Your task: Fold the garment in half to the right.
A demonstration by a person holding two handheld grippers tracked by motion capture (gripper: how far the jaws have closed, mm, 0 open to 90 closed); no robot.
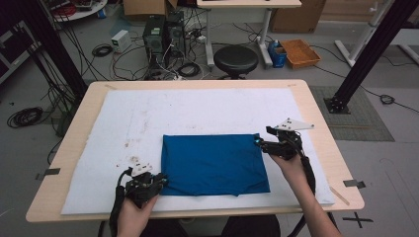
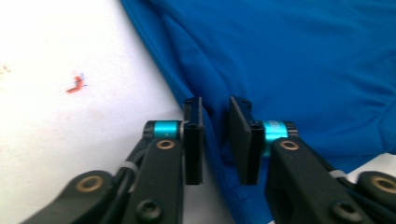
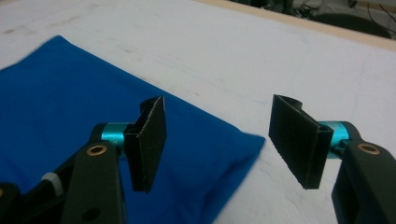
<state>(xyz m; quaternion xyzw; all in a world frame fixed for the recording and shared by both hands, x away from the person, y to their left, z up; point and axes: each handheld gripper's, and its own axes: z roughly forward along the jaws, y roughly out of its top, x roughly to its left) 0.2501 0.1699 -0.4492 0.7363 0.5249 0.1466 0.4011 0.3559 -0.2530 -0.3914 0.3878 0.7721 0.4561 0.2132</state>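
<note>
A folded blue cloth [image 1: 212, 163] lies flat on the white mat [image 1: 197, 108], near the table's front edge. My left gripper [image 1: 161, 181] sits low at the cloth's near left corner. In the left gripper view its jaws [image 2: 215, 140] stand close together with a raised fold of the cloth's edge [image 2: 303, 60] between them, and a narrow gap still shows beside the fold. My right gripper [image 1: 263, 143] is at the cloth's far right corner. In the right gripper view its jaws [image 3: 219, 140] are wide apart and empty, just above that corner of the cloth [image 3: 56, 93].
The mat covers most of the wooden table [image 1: 316, 113] and carries small brown stains [image 1: 133, 159] left of the cloth. Beyond the table stand a black stool [image 1: 235, 59], computer towers [image 1: 163, 34] and loose cables on the floor.
</note>
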